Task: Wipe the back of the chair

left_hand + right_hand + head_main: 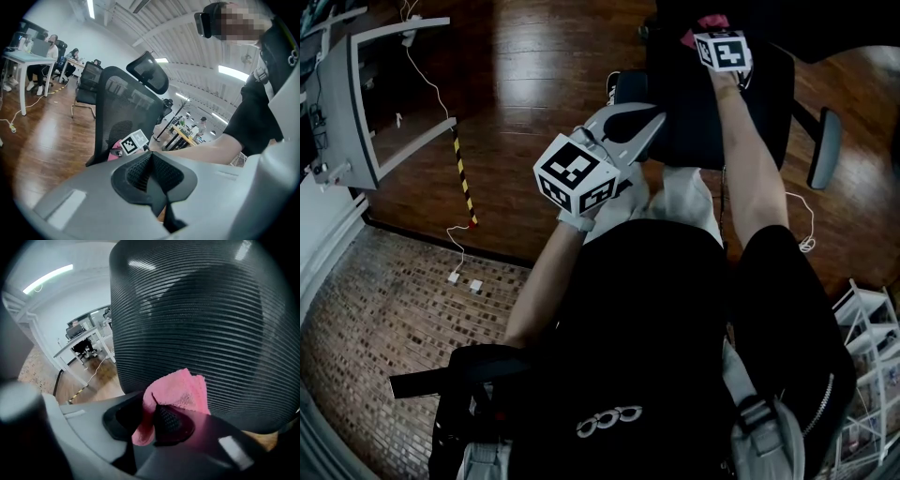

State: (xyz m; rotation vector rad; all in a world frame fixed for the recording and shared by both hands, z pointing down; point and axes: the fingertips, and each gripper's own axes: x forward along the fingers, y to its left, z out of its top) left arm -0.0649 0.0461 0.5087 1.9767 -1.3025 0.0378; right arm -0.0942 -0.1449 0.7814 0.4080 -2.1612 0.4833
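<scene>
A black office chair (712, 112) stands in front of me on the wood floor. Its mesh back (197, 319) fills the right gripper view and rises under a headrest (148, 72) in the left gripper view. My right gripper (152, 420) is shut on a pink cloth (177, 391) and holds it against the mesh. From above, the same cloth (705, 25) shows just beyond the right gripper's marker cube (723, 50). My left gripper (649, 120) hangs shut and holds nothing, short of the chair's near side. Its pads (140, 169) meet with no gap.
A white desk (356, 103) stands at the far left, beside a yellow-black striped strip (464, 178) and loose cables on the floor. A chair armrest (823, 145) sticks out on the right. A white rack (872, 347) is at lower right. Desks and seated people (40, 51) fill the room's back.
</scene>
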